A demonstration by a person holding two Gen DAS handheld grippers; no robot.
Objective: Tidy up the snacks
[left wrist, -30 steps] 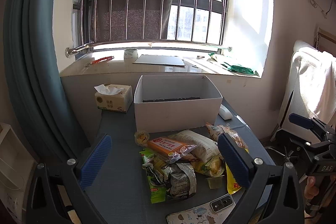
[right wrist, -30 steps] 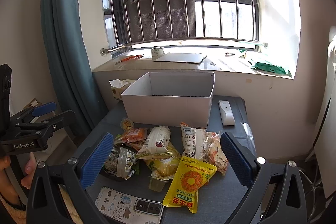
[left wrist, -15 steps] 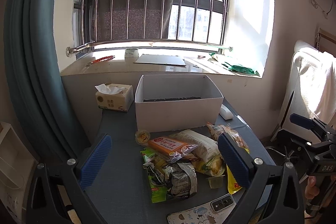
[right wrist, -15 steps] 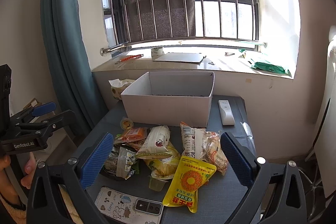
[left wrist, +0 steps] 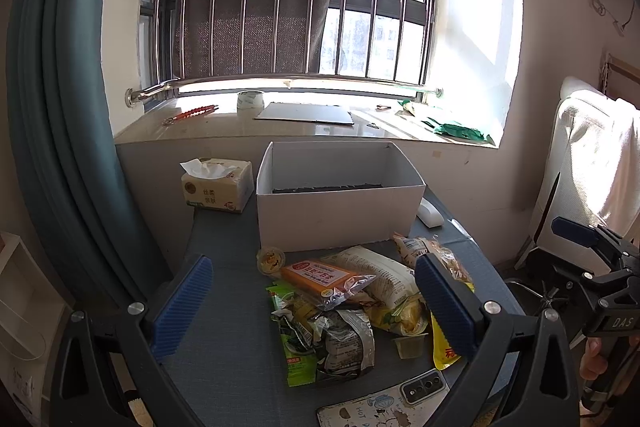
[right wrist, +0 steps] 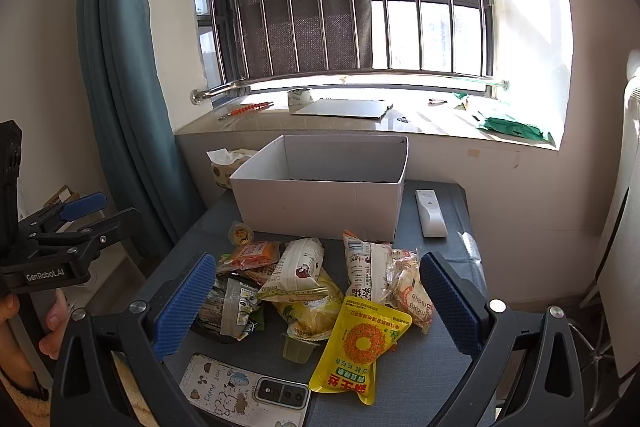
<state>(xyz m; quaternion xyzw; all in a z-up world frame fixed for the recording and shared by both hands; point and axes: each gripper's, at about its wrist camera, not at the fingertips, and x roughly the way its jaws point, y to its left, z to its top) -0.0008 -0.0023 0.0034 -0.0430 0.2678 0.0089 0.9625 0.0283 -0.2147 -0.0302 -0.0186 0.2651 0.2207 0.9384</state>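
Observation:
A pile of snack packets (left wrist: pixel 352 299) lies on the dark grey table (left wrist: pixel 224 339), in front of an open white cardboard box (left wrist: pixel 336 199). The pile holds an orange packet (left wrist: pixel 320 277), a yellow sunflower-seed pouch (right wrist: pixel 360 341), a white packet (right wrist: pixel 298 265) and green wrappers (left wrist: pixel 298 359). The box also shows in the right wrist view (right wrist: pixel 320 193). My left gripper (left wrist: pixel 316 307) is open and empty, held above the near side of the pile. My right gripper (right wrist: pixel 316 301) is open and empty, also above the pile's near side.
A phone in a cartoon case (right wrist: pixel 240 391) lies at the table's near edge. A tissue pack (left wrist: pixel 216 185) sits left of the box, a white remote (right wrist: pixel 430 213) to its right. A windowsill (left wrist: pixel 280 131) runs behind; a teal curtain (left wrist: pixel 52 107) hangs left.

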